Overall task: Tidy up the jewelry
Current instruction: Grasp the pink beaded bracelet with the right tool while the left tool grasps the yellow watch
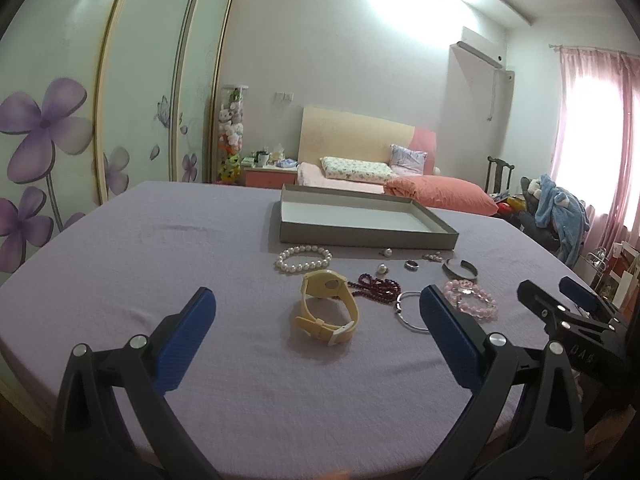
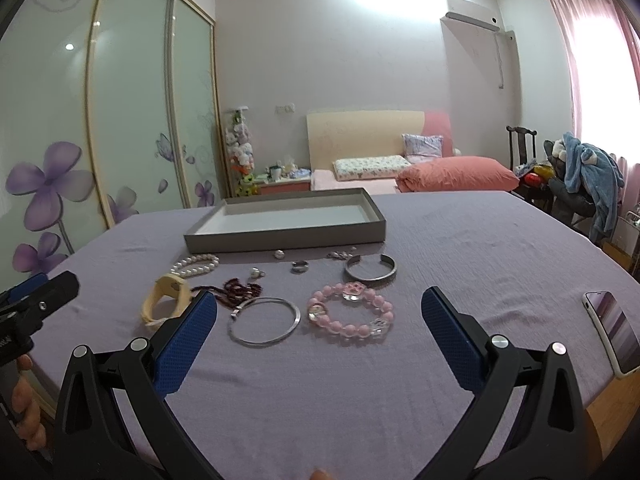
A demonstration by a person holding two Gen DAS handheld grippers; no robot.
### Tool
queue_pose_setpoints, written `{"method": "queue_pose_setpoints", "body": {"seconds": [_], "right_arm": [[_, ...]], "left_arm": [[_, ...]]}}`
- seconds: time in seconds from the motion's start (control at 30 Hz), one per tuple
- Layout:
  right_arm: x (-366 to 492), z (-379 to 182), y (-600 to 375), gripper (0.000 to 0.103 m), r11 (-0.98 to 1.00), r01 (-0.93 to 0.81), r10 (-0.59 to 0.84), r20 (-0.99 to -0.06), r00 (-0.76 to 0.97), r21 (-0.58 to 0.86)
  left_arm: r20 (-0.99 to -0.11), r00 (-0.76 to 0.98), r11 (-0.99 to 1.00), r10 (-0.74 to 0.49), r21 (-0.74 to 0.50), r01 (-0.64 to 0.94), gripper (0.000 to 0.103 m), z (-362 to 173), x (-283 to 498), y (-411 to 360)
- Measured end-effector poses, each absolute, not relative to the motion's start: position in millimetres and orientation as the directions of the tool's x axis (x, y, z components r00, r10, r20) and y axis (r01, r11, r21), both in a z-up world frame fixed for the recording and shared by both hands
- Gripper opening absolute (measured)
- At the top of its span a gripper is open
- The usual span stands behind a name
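**Both grippers poised over unsorted jewelry, tray empty**

The left gripper [image 1: 318,312] is shown with jaws spread wide and nothing between them; the cream watch [image 1: 326,308] lies framed in the gap, which suggests it is lined up as the first pick. The right gripper [image 2: 319,312] is likewise held with jaws spread and empty above the counter [image 2: 480,248], the silver bangle [image 2: 264,322] and the pink bead bracelet [image 2: 350,312] being seen just ahead of them. Both grippers are judged to hover clear of the purple cloth, so no piece has yet been lifted.

From the right wrist view, the dark red bead strand [image 2: 240,290] lies at 11 o'clock of the bangle, the open silver cuff [image 2: 371,268] at 12 o'clock of the pink bracelet, and the pearl bracelet [image 2: 196,264] further out at 10 o'clock. A small ring [image 2: 300,266] and a few small pieces, too small to identify, rest between these and the grey tray [image 2: 288,236], whose pale floor is bare. A phone [image 2: 612,330] lies well apart at 3 o'clock.
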State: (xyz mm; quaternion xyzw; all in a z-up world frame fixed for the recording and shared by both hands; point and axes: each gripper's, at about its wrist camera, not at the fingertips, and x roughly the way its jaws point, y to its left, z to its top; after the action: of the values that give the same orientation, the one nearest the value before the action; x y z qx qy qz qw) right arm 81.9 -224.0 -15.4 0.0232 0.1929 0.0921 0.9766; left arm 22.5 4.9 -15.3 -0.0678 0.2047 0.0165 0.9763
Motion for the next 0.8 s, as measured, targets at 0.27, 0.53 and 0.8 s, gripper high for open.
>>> {"method": "queue_pose_setpoints", "body": {"seconds": [0.27, 0.53, 0.8], "right_arm": [[139, -35, -248, 0.081, 0.992, -0.094, 0.126, -0.563, 0.817, 0.085], [186, -58, -260, 0.046, 0.992, -0.064, 0.125, -0.745, 0.655, 0.111], [190, -57, -248, 0.03, 0.996, -0.086, 0.071, -0.775, 0.628, 0.021]], "left_arm": [[-0.492, 0.87, 0.993, -0.033, -0.113, -0.027, 0.099, -27, 58, -1], [-0.598, 0.801, 0.994, -0.04, -0.109, -0.031, 0.099, -43, 96, -3], [-0.64, 0.767, 0.99, -0.037, -0.125, -0.057, 0.099, -52, 119, 6]]}}
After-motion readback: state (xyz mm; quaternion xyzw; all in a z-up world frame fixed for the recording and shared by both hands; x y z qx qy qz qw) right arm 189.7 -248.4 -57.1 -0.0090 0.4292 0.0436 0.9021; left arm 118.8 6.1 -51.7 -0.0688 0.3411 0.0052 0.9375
